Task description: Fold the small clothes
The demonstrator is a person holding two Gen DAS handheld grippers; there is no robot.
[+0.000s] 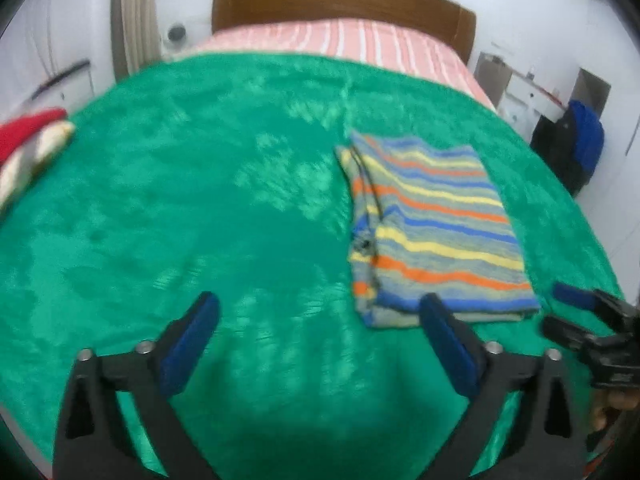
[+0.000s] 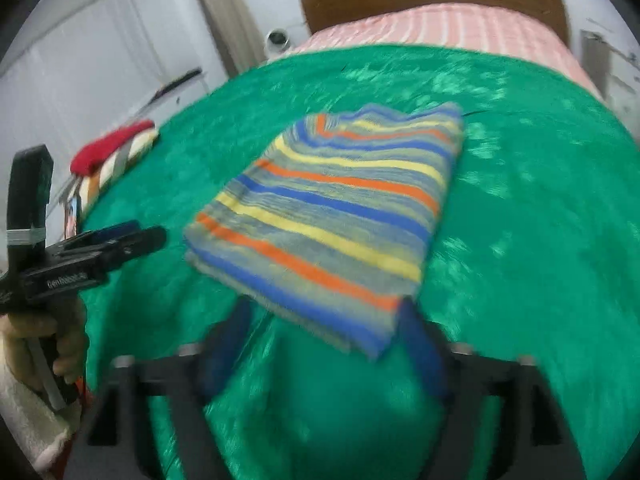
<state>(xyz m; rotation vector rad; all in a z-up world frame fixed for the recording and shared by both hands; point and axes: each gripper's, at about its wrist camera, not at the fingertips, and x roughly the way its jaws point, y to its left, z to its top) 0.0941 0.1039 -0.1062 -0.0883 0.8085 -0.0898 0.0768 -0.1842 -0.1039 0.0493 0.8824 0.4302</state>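
Observation:
A folded striped garment (image 1: 432, 224), grey with blue, yellow and orange stripes, lies flat on the green blanket (image 1: 200, 200). It also shows in the right wrist view (image 2: 336, 216), blurred. My left gripper (image 1: 320, 312) is open and empty, just left of the garment's near edge. My right gripper (image 2: 324, 316) is open, its fingers at the garment's near corner, holding nothing. The right gripper also shows at the right edge of the left wrist view (image 1: 560, 308). The left gripper shows at the left of the right wrist view (image 2: 136, 232).
A pile of red and striped clothes (image 1: 28, 144) lies at the blanket's left edge, also in the right wrist view (image 2: 112, 156). A pink striped sheet (image 1: 360, 40) and wooden headboard (image 1: 340, 0) lie beyond. Dark and blue clothes (image 1: 576, 148) hang at the right.

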